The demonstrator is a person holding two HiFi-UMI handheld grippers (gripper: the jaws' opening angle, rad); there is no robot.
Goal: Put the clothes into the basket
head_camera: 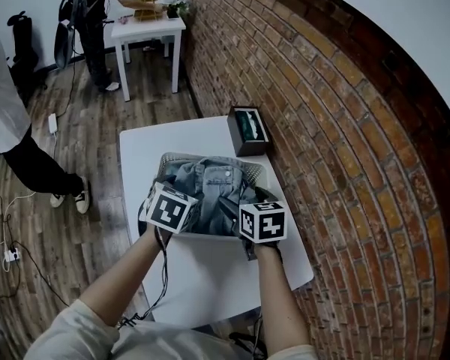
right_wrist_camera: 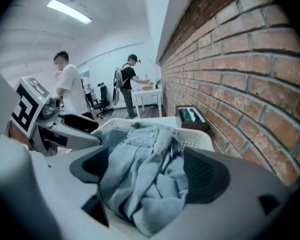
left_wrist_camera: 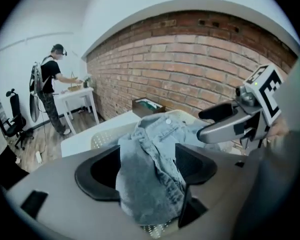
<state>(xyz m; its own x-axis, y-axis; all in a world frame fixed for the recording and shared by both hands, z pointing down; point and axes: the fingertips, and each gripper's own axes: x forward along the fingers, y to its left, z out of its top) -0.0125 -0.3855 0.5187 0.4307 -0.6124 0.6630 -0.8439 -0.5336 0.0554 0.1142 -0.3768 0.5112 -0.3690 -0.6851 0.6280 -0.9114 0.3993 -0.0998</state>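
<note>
Jacket [head_camera: 210, 180], of denim, is seen lying in the basket [head_camera: 167, 158] on the table [head_camera: 141, 150]. Its bunched folds are clamped by the left gripper [left_wrist_camera: 147, 171] and by the right gripper [right_wrist_camera: 147, 176]. The basket's near rim is hidden behind both grippers, and its floor is covered by cloth.

Faded blue denim jacket [left_wrist_camera: 150, 179], soft and creased, bunched between matt black pads [right_wrist_camera: 206, 176] with a finely dotted face; beyond the jaws, perforated matt white plastic basket [left_wrist_camera: 102, 138] and rough red brick wall [right_wrist_camera: 240, 84].
</note>
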